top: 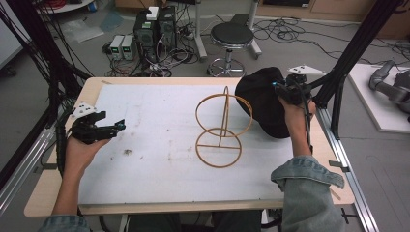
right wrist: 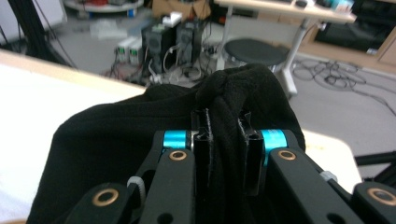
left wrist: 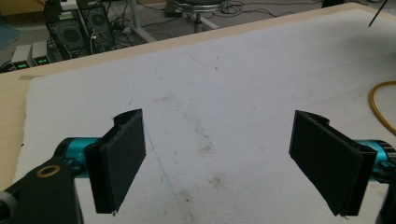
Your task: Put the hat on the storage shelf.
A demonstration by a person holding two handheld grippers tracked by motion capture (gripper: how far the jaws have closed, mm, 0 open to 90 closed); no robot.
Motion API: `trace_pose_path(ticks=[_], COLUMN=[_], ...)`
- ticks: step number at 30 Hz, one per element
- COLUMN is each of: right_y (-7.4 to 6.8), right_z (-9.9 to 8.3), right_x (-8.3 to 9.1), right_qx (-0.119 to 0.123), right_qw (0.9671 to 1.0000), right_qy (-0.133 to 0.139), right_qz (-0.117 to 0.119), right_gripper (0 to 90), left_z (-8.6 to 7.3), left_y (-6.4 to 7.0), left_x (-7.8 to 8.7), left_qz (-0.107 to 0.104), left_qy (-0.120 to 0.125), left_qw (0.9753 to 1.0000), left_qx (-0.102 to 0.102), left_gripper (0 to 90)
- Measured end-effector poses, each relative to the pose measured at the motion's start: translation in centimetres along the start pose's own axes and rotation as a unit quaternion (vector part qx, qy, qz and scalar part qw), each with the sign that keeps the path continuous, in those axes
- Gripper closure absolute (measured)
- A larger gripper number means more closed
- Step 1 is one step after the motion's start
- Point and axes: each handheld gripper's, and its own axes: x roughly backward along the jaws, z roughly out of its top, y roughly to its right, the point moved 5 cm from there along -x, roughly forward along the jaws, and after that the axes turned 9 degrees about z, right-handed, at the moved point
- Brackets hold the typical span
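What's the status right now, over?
Right gripper shut on black hat. Left gripper open, idle. Wire stand beside hat, apart.

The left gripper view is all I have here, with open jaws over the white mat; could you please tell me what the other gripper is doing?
Observer: The right gripper is shut on a fold of the black hat.
Operator: Thank you. Where is that hat?
Observer: At the table's far right, beside the yellow wire stand.
Operator: Is the stand upright?
Observer: Yes, it stands upright on the white mat.
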Motion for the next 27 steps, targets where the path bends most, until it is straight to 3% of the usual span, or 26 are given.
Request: trace_pose_path(ticks=[16, 27], right_y=[0.1, -0.5], right_z=[5.5, 7.4], right_x=[4.9, 7.4], right_qx=[0.013, 0.022], right_qw=[0.9977, 0.9957], right_qy=[0.066, 0.09], right_qz=[-0.002, 0.008], right_gripper=[80.9, 80.9], left_z=[0.3, 0.6], left_y=[-0.2, -0.3], left_x=[0.5, 0.9], left_qz=[-0.001, -0.002], left_qy=[0.007, 0.012], left_qw=[1.0, 0.9999], left_qx=[0.004, 0.003], left_gripper=[19.0, 19.0])
